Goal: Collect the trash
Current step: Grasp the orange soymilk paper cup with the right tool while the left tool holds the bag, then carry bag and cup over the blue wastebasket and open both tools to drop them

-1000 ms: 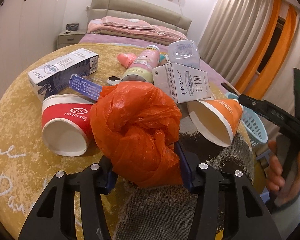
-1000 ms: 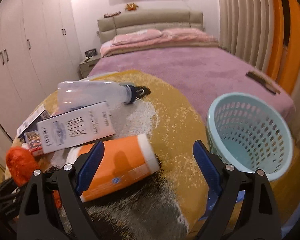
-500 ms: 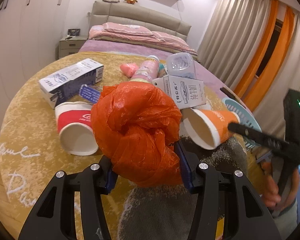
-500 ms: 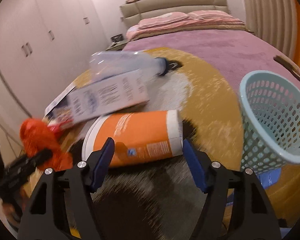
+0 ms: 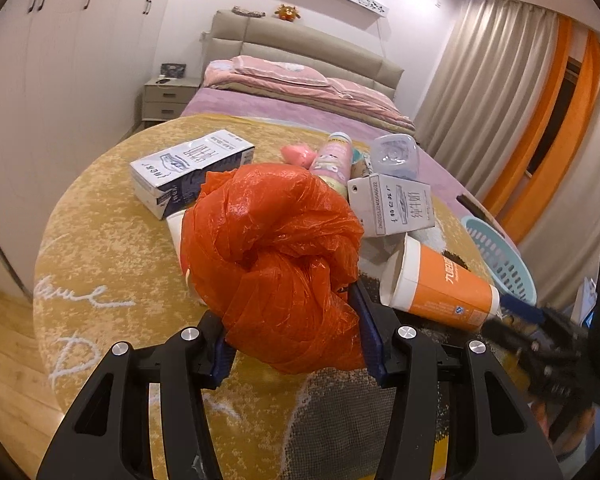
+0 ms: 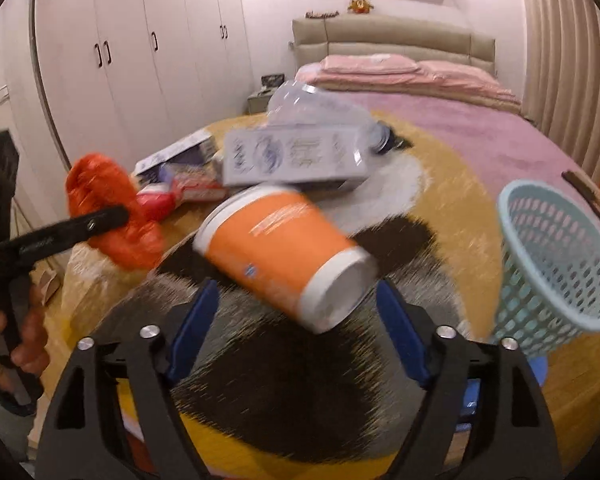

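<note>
Two claws at work: left gripper (image 5: 296, 344) clamped on crumpled orange plastic bag (image 5: 274, 264); right gripper (image 6: 296, 328) spread wide, jaws just opening, around base of toppled orange paper cup (image 6: 280, 256). Pale blue perforated basket (image 6: 556, 264) just right of it.

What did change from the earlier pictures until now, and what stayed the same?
The right gripper swung toward the lying orange cup, which now sits just ahead of its fingers; its jaws have just been opening, not gripping. The left gripper lifted the orange plastic bag slightly, staying clamped on it. Cartons, bottle and basket stayed put.
</note>
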`<state>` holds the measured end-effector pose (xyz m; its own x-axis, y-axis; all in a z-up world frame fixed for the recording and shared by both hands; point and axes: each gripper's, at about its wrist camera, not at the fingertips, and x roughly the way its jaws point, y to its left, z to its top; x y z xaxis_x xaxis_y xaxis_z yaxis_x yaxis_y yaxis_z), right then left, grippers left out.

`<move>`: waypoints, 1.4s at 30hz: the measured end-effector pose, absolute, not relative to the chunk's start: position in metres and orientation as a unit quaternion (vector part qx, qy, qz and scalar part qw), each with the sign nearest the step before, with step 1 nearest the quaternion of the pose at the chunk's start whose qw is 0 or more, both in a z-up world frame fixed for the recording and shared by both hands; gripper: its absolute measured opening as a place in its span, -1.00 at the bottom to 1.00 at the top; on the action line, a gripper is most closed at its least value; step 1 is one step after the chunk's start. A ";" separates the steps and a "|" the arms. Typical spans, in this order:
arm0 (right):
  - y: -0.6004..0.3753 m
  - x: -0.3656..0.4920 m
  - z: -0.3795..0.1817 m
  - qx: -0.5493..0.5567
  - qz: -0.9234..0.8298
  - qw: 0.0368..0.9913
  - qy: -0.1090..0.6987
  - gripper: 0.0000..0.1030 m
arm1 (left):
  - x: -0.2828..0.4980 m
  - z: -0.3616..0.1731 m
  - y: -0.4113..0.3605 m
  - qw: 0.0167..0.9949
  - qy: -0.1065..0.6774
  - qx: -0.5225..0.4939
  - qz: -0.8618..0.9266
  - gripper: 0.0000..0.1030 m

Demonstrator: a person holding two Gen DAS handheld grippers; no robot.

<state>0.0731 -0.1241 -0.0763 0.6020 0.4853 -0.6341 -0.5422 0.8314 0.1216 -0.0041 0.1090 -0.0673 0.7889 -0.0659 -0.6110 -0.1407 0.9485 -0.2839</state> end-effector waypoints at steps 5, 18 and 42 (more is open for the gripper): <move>-0.120 0.105 -0.080 -0.068 0.341 0.871 0.348 0.67 | -0.002 -0.068 0.104 0.932 0.326 -0.155 0.023 -0.04; -0.088 0.088 -0.089 -0.086 0.420 0.824 0.369 0.63 | 0.000 -0.065 0.102 0.933 0.325 -0.152 0.027 -0.04; -0.127 0.080 -0.050 -0.010 0.362 0.869 0.338 0.32 | 0.001 -0.027 0.076 0.948 0.292 -0.126 -0.016 -0.04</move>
<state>0.0799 -0.1270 -0.0498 0.5091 0.6227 -0.5942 -0.6362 0.7372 0.2274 0.0008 0.0759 -0.0272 0.8289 -0.1049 -0.5494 -0.0427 0.9675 -0.2492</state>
